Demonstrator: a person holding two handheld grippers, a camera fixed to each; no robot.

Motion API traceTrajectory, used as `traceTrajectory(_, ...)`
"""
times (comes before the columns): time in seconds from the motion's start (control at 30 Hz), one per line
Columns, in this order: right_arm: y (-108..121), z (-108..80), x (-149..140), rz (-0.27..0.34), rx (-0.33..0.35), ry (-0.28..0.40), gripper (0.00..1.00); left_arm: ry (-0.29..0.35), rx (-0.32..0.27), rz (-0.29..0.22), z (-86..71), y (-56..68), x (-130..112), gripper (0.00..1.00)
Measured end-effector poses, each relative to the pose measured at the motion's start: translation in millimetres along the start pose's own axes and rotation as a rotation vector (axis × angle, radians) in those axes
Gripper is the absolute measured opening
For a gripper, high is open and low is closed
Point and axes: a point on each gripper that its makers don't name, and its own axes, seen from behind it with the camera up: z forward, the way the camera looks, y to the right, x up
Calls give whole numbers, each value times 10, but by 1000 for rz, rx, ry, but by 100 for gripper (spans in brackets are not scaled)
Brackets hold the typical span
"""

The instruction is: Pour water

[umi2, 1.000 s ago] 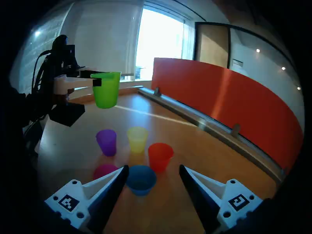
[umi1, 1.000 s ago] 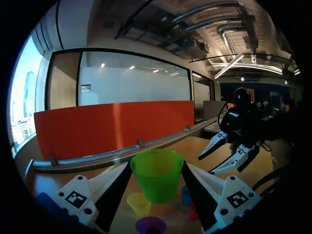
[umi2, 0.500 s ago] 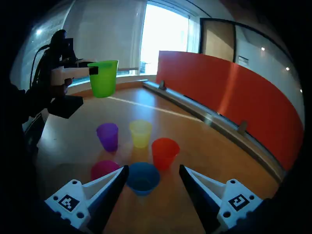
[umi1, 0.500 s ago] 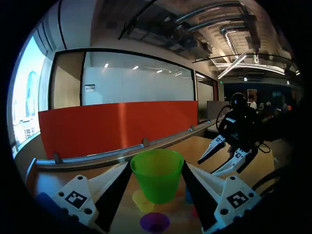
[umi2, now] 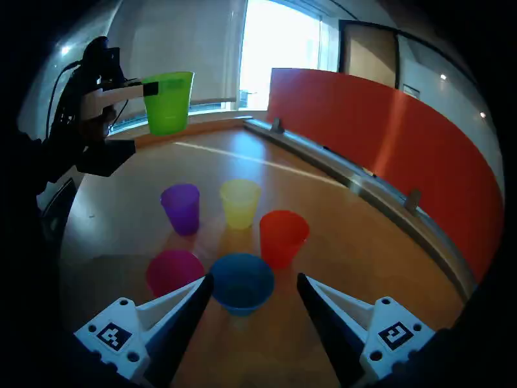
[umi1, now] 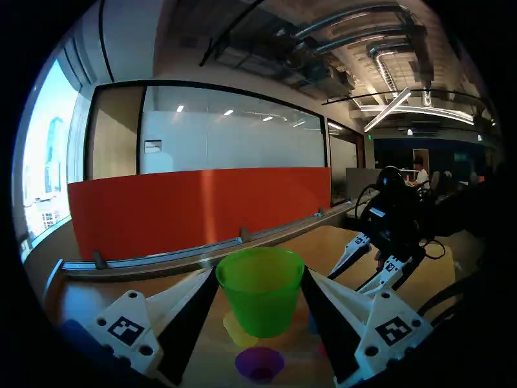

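Observation:
A translucent green cup (umi1: 260, 294) is held upright in the air with my left gripper (umi1: 258, 275) shut on its sides; any water in it cannot be made out. In the right gripper view the same green cup (umi2: 168, 102) hangs at the upper left in the left gripper (umi2: 155, 90), high above the table. My right gripper (umi2: 252, 284) is open, low over the table, with a blue cup (umi2: 242, 282) just ahead of its fingertips. The right gripper (umi1: 348, 282) also appears at the right in the left gripper view.
On the wooden table (umi2: 336, 258) stand a purple cup (umi2: 181, 208), a yellow cup (umi2: 240, 203), a red cup (umi2: 283, 237) and a magenta cup (umi2: 174, 271), clustered around the blue one. An orange partition (umi2: 400, 136) and a metal rail (umi2: 362, 187) edge the table.
The left gripper has lifted the green cup higher above the cups. The right gripper has moved closer to the cluster, so the blue cup now sits nearer its fingertips.

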Motion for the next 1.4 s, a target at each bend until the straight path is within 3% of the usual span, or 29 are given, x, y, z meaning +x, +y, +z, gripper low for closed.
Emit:
traceTrajectory(0.67,-84,160,-249,-8,35,-69,100,-7,-3,-6,-106,41,-139,89)
traceTrajectory(1.4,-150,442,-313,-18,76,-100,100,-21,-1,-14,-307,140,-308,89)
